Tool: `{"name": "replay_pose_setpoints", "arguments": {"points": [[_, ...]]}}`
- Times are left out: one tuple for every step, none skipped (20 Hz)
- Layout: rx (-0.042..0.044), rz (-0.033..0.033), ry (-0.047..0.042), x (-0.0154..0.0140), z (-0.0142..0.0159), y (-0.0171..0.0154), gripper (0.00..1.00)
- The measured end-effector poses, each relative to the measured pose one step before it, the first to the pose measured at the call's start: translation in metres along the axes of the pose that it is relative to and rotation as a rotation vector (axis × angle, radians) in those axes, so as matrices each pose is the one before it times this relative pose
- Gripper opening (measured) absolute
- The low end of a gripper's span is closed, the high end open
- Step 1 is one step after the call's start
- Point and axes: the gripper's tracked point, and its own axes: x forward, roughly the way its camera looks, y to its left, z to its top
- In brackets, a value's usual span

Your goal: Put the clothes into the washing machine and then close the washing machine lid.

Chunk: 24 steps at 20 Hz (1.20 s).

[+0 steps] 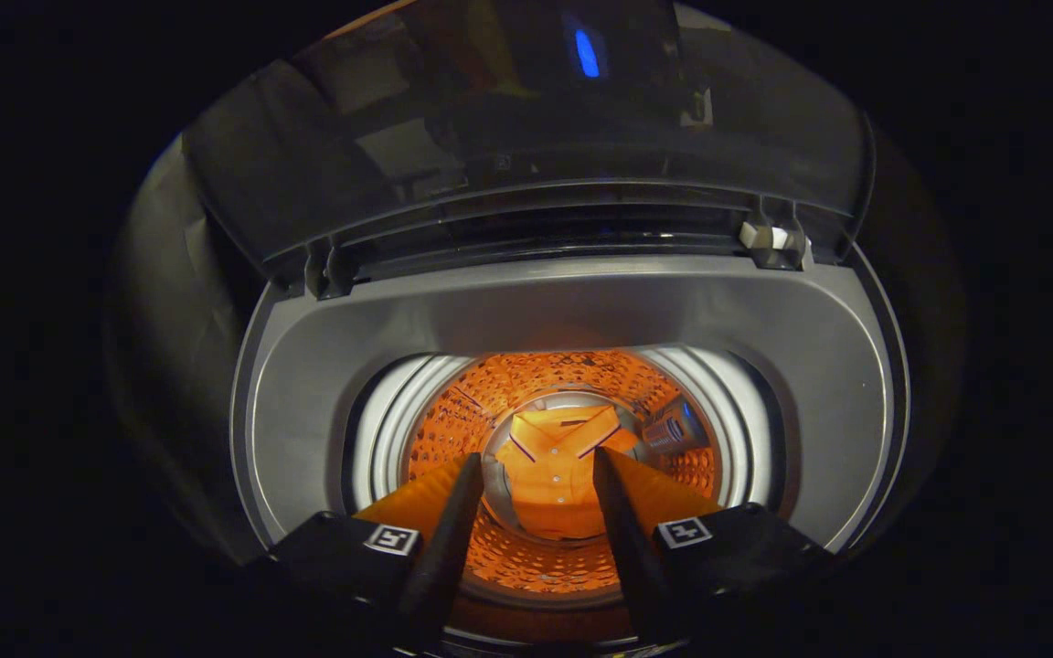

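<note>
Looking down into the open washer (572, 311), the gripper (536, 471) hangs over the drum, fingers spread apart and empty. The shirt (552, 475) lies on the drum floor, beyond them. No writing seems legible; lid (526, 137) raised.

Orange shirt (552, 471) in washer drum (536, 557), tongs (537, 466) spread above, empty

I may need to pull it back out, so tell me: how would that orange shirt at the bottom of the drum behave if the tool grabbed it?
The orange shirt is likely floppy: it lies folded flat, collar up, so a pinch would probably lift one layer and let it unfold. It looks light. The tool hangs open above the drum, fingers apart, holding nothing.
</note>
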Motion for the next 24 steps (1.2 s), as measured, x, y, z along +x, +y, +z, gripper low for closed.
{"name": "replay_pose_setpoints", "arguments": {"points": [[-0.00202, -0.0004, -0.00589, -0.00249, 0.00164, -0.0002, 0.83], [-0.00369, -0.00654, -0.00341, -0.00213, -0.0008, -0.00126, 0.87], [-0.0025, 0.00018, -0.00176, -0.00481, 0.00021, -0.00082, 0.9], [-0.00094, -0.00041, -0.00345, -0.00236, 0.0001, 0.00064, 0.93], [-0.00102, 0.00103, -0.00662, -0.00553, -0.00016, 0.0006, 0.96], [0.00063, 0.00187, -0.01172, -0.00652, 0.0029, 0.00045, 0.99], [0.00052, 0.00903, -0.01526, -0.00792, 0.00309, 0.00196, 0.99], [-0.00545, 0.00957, -0.01701, -0.00948, 0.00301, 0.00179, 0.99], [-0.00346, 0.00217, -0.0262, -0.01083, 0.00591, 0.00043, 0.99], [-0.00084, 0.00537, -0.02472, -0.01013, 0.0065, 0.00178, 0.99], [0.00325, 0.00983, -0.01974, -0.0105, 0.00757, 0.00226, 0.99], [0.00415, 0.0044, -0.02748, -0.01184, 0.00635, 0.00292, 0.99], [0.00158, 0.0051, -0.03217, -0.01018, 0.01244, 0.00077, 0.99], [0.00238, 0.00676, -0.02861, -0.01164, 0.01436, 0.00059, 0.99], [0.00198, 0.00685, -0.0284, -0.00916, 0.01337, 0.00345, 0.99], [-0.00247, -0.00037, -0.03102, -0.00875, 0.01436, 0.00227, 0.99], [-0.00793, -0.00037, -0.03293, -0.00818, 0.01681, 0.00183, 0.99], [-0.00321, 0.00395, -0.03301, -0.0074, 0.01712, 0.00134, 0.99], [-0.00562, 0.00345, -0.02609, -0.00866, 0.0152, 0.00234, 0.99], [-0.00777, -0.0033, -0.02648, -0.00499, 0.01816, 0.00193, 0.99], [-0.00771, -0.00083, -0.02231, -0.00529, 0.01488, 0.00251, 0.99], [-0.00345, 0.00536, -0.02927, -0.00766, 0.02008, 0.00416, 0.99], [0.00169, 0.00954, -0.02848, -0.00096, 0.01633, 0.00274, 0.99], [-0.00304, 0.00231, -0.02653, -0.00033, 0.01091, 0.00201, 0.99]]}}
